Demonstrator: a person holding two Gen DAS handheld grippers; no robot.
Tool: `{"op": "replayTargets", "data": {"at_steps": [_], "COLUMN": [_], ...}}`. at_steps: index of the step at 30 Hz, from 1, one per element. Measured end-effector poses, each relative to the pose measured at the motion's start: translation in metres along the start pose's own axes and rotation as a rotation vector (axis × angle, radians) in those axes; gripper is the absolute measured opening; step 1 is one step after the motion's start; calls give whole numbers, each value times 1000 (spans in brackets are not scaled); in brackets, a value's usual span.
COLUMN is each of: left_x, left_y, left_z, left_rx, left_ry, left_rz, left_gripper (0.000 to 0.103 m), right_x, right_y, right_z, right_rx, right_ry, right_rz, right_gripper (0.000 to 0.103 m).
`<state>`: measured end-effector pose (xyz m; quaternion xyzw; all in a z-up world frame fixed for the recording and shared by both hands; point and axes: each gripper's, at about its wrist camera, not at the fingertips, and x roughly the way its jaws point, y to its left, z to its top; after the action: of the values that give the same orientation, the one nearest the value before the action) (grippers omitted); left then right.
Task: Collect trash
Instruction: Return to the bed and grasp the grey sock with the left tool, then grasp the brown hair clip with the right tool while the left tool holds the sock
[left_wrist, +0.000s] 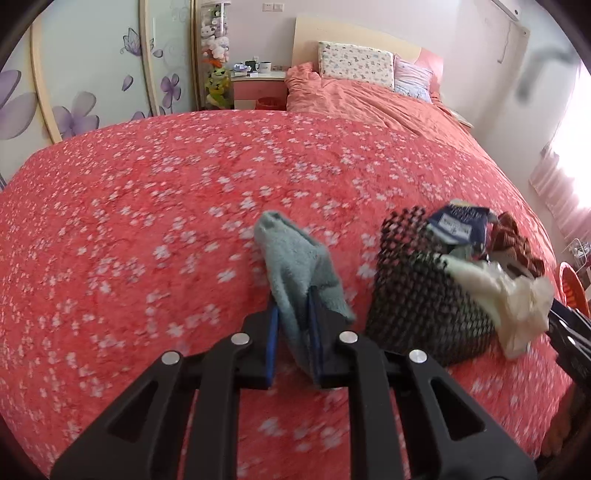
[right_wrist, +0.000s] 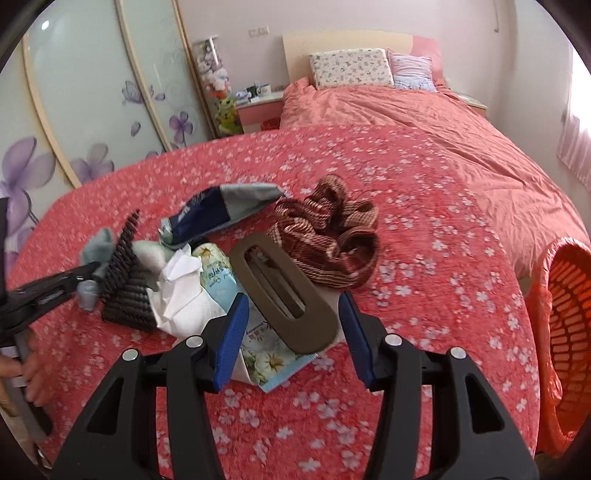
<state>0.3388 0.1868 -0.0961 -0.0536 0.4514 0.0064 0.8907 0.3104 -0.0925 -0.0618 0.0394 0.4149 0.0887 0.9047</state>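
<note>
The left gripper (left_wrist: 291, 310) is clamped on a fuzzy grey-green sock (left_wrist: 295, 258), its blue pads pinching the cloth. The right gripper (right_wrist: 291, 314) stands apart around a brown oblong handle piece (right_wrist: 284, 291) — whether the pads press it I cannot tell. Under that piece lie a floral wet-wipe packet (right_wrist: 258, 343) and crumpled white tissue (right_wrist: 184, 295), beside a black mesh pouch (left_wrist: 417, 295), a blue wrapper (right_wrist: 207, 214) and a striped brown cloth (right_wrist: 328, 232) — all on the red floral bedspread (left_wrist: 147, 221). An orange basket (right_wrist: 569, 295) stands at the bed's right edge.
</note>
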Motion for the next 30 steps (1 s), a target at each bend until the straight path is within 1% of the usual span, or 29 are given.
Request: {"op": "replayTargets", "data": {"at_steps": [3, 4, 7, 12, 13, 14, 15, 16, 17, 18, 26, 30], "left_x": [-2, -1, 4, 8, 8, 7, 8, 9, 8, 6, -21, -37], "left_y": [7, 8, 6, -7, -10, -14, -17, -21, -22, -23, -10, -12], "left_z": [-3, -4, -2, 0, 0, 0, 1, 3, 3, 1, -19, -35], "left_rx": [-19, -26, -38, -39, -41, -44, -41, -37, -32, -26, 13, 44], "left_ry": [-6, -6, -6, -16, -15, -15, -12, -10, -13, -14, -25, -19], "left_rz": [-1, 1, -9, -7, -6, -9, -21, -16, -9, -19, -86, -156], "left_gripper": [26, 32, 42, 43, 41, 36, 21, 17, 15, 12, 10, 10], "right_x": [2, 1, -2, 0, 2, 3, 3, 3, 2, 0, -30, -50], "right_y": [4, 5, 9, 14, 16, 18, 20, 21, 22, 22, 6, -4], "right_z": [3, 3, 3, 3, 4, 5, 5, 5, 5, 4, -11, -21], "right_rx": [-6, -10, -30, -47, -51, -53, -60, -67, -70, -68, -22, 11], "right_ry": [-7, -5, -1, 5, 11, 14, 20, 25, 30, 30, -40, -72], "right_rz": [-7, -11, 0, -4, -3, -2, 1, 6, 19, 25, 15, 48], "right_gripper": [49, 48, 48, 48, 48, 48, 46, 38, 37, 35, 34, 34]}}
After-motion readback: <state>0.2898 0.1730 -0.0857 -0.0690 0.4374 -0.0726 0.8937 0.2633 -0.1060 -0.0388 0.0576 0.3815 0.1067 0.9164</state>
